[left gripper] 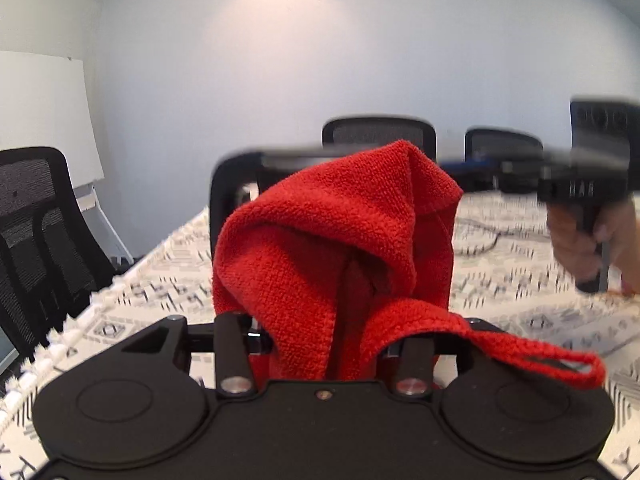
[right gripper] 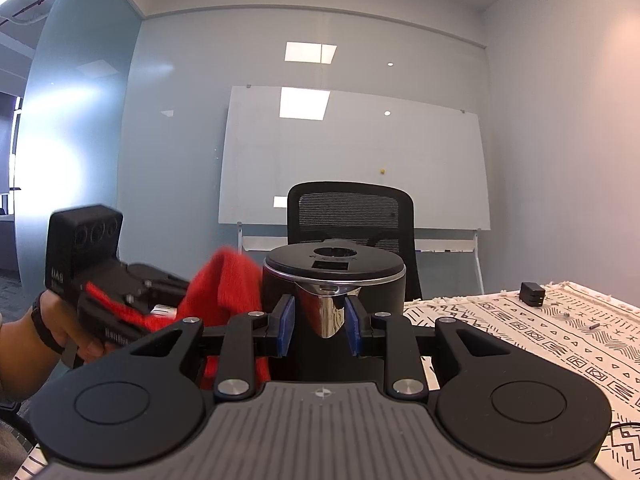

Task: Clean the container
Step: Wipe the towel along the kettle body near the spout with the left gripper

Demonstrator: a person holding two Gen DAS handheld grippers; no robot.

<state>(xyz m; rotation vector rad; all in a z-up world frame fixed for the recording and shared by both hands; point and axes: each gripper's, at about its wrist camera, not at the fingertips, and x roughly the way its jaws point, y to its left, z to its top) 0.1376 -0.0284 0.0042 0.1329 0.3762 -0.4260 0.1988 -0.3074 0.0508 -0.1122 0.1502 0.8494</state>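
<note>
Wiping step in hand. On the left, left tool [right gripper: 160,312] clenched on crumpled red terry cloth [right gripper: 224,284], touching left wall of black round container with shiny steel spout [right gripper: 332,280]. Right tool [right gripper: 320,326] clamped on that spout, container lifted off patterned white table [right gripper: 560,328]. Next: probably rubbing cloth around wall, keeping spout grip firm.

You have a white tablecloth with black geometric print [right gripper: 552,332] covering the table, a small black box [right gripper: 532,294] near its far edge, a black mesh office chair [right gripper: 350,210] beyond, and a whiteboard [right gripper: 352,160] behind it.
</note>
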